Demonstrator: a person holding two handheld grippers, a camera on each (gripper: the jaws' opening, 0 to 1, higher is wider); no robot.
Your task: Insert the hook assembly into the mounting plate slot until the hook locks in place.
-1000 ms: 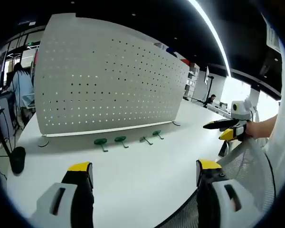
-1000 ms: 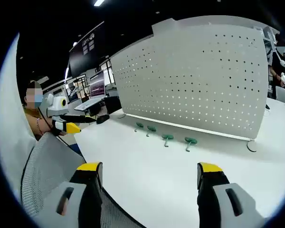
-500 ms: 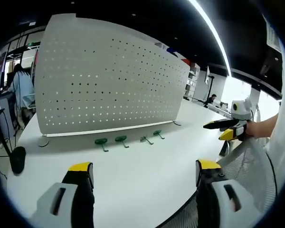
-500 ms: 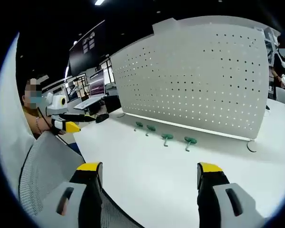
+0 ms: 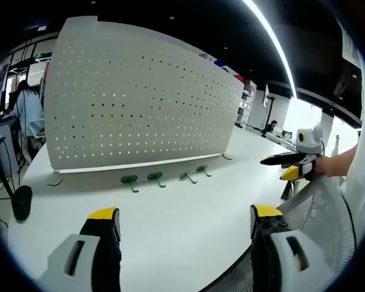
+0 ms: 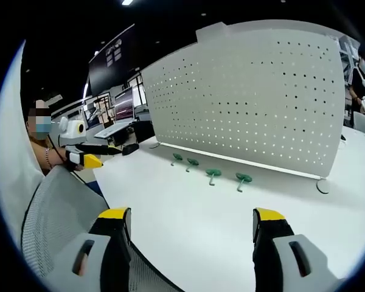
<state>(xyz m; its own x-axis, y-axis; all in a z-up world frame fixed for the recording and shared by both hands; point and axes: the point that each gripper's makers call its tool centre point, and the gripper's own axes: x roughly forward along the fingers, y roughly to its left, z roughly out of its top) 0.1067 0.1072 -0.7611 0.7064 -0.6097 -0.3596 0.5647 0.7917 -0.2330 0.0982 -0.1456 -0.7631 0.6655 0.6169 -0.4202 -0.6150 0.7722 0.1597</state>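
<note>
A tall white perforated metal mounting plate (image 5: 140, 103) is standing upright on a broad white worktop (image 5: 170, 213), and four small green plastic hook assemblies are lying in a row on the worktop just in front of the plate's lower edge, apart from it: in the left gripper view the first hook (image 5: 129, 180), second hook (image 5: 155, 177), third hook (image 5: 187, 177) and fourth hook (image 5: 202, 170). The left tongs (image 5: 179, 222) are hanging wide apart and empty, well short of the plate. The right tongs (image 6: 191, 222) are likewise spread wide, holding nothing, facing the plate (image 6: 255, 97) and the hooks.
</note>
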